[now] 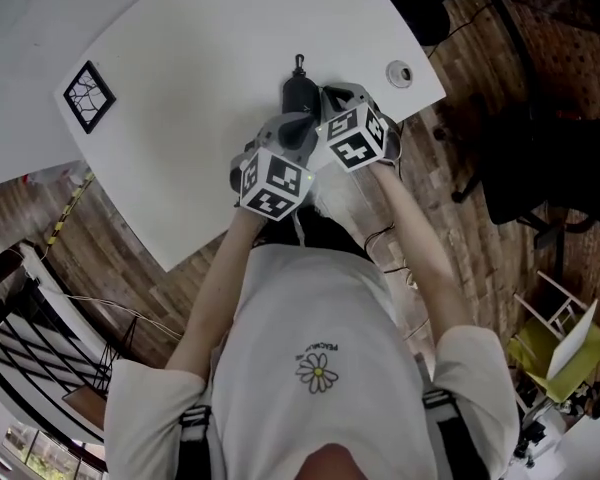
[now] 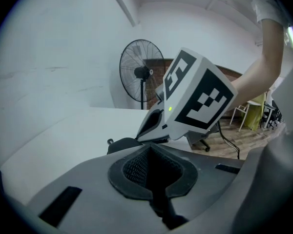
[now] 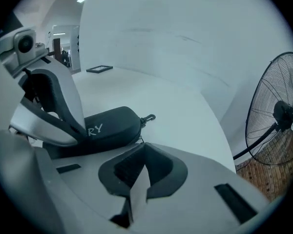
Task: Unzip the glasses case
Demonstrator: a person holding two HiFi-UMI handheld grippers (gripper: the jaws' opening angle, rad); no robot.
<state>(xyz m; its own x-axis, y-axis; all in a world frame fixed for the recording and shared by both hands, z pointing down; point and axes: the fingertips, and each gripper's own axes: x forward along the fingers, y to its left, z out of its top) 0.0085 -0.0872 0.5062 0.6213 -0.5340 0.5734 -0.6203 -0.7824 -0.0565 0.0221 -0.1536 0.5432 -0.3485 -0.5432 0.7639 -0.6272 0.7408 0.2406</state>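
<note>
A black zipped glasses case (image 1: 298, 90) (image 3: 107, 126) lies on the white table (image 1: 200, 78), its clip (image 1: 300, 63) (image 3: 149, 118) pointing away from me. My left gripper (image 1: 288, 123) (image 2: 150, 152) is shut, with nothing visible between its pads. In the right gripper view its fingers (image 3: 53, 106) rest on the near end of the case. My right gripper (image 1: 325, 96) (image 3: 142, 147) hangs just beside the case, shut on a pale zipper pull (image 3: 139, 186) that a thin cord joins to the case. The left gripper view shows only a sliver of the case (image 2: 122, 144) beyond its jaws.
A small framed picture (image 1: 88, 95) lies at the table's far left, and a round cable hole (image 1: 399, 73) sits near the right edge. Beyond the table stand a floor fan (image 2: 141, 72) (image 3: 283, 116), a black chair (image 1: 540, 168) and a yellow stool (image 1: 555, 353).
</note>
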